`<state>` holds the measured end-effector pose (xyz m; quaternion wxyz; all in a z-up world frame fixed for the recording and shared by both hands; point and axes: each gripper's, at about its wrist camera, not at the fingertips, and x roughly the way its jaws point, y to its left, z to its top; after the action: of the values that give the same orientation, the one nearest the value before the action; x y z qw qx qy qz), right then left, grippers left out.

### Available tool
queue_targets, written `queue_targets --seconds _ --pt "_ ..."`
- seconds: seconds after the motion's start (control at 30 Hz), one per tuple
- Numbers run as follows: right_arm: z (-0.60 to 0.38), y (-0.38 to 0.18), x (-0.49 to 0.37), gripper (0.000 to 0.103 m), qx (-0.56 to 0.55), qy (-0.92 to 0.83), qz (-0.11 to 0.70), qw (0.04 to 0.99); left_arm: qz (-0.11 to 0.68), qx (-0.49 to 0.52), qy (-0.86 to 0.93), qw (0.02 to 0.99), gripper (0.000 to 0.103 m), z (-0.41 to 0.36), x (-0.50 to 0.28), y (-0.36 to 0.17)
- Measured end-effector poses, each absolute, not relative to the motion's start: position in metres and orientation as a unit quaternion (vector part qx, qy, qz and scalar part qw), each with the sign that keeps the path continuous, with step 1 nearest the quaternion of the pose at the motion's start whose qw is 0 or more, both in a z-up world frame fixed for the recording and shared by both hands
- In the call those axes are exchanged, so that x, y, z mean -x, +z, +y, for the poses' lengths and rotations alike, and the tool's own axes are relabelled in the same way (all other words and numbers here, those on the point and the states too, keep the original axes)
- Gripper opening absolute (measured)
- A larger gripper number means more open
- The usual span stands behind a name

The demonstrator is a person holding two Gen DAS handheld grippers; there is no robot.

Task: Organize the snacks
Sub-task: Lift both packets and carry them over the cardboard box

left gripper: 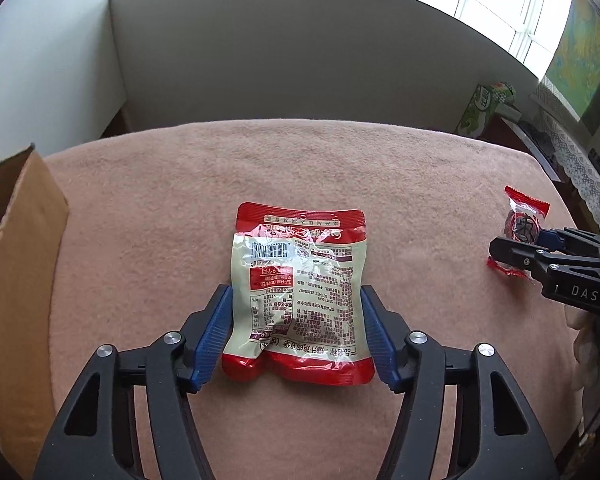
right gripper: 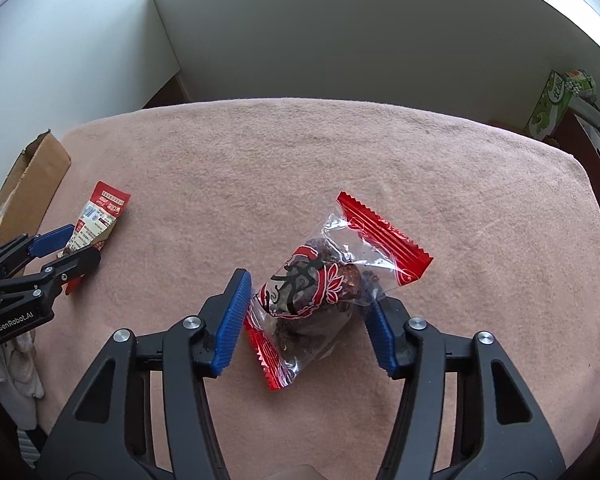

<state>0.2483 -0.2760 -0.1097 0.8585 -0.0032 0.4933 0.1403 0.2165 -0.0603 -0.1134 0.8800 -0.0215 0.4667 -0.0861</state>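
A red and cream snack pouch (left gripper: 300, 280) lies back side up on the pink cloth (left gripper: 160, 200). My left gripper (left gripper: 296, 332) straddles its lower half. Both blue pads touch its side edges, and the pouch buckles slightly at the bottom. In the right wrist view the same pouch (right gripper: 100, 216) sits between the left gripper's (right gripper: 74, 248) fingers. A clear wrapper with red ends holding a dark snack (right gripper: 320, 280) lies slantwise between my right gripper's (right gripper: 308, 320) pads, which touch it on both sides. The left wrist view shows this wrapped snack (left gripper: 524, 212) and the right gripper (left gripper: 516, 246) at the far right.
An open cardboard box (left gripper: 24, 216) stands at the cloth's left edge, beside the left gripper, and shows as the box (right gripper: 32, 172) in the right wrist view too. A green carton (right gripper: 556, 100) sits beyond the far right corner. A grey wall runs behind the table.
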Motion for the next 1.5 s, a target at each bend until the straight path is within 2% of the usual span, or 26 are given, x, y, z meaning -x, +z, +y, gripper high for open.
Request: queue_targets --seconds 0.3,0.6,1.03,1.5 --pt "-0.266 -0.107 -0.199 0.054 -0.032 0.169 0.479 0.861 0.462 0.108 -0.088 0.876 0.058 -0.024 -0.175 -0.110" --pt "-0.241 -0.101 -0.161 0.053 -0.027 0.192 0.470 0.861 0.456 0.117 -0.088 0.878 0.058 -0.020 -0.144 -0.112" --pt "-0.183 -0.040 -0.130 0.053 0.013 0.244 0.416 0.876 0.397 0.117 -0.070 0.908 0.058 -0.015 -0.129 -0.082" --pt "-0.074 0.006 -0.147 0.053 0.069 0.302 0.368 0.877 0.334 0.140 0.000 0.932 0.058 0.069 -0.103 -0.056"
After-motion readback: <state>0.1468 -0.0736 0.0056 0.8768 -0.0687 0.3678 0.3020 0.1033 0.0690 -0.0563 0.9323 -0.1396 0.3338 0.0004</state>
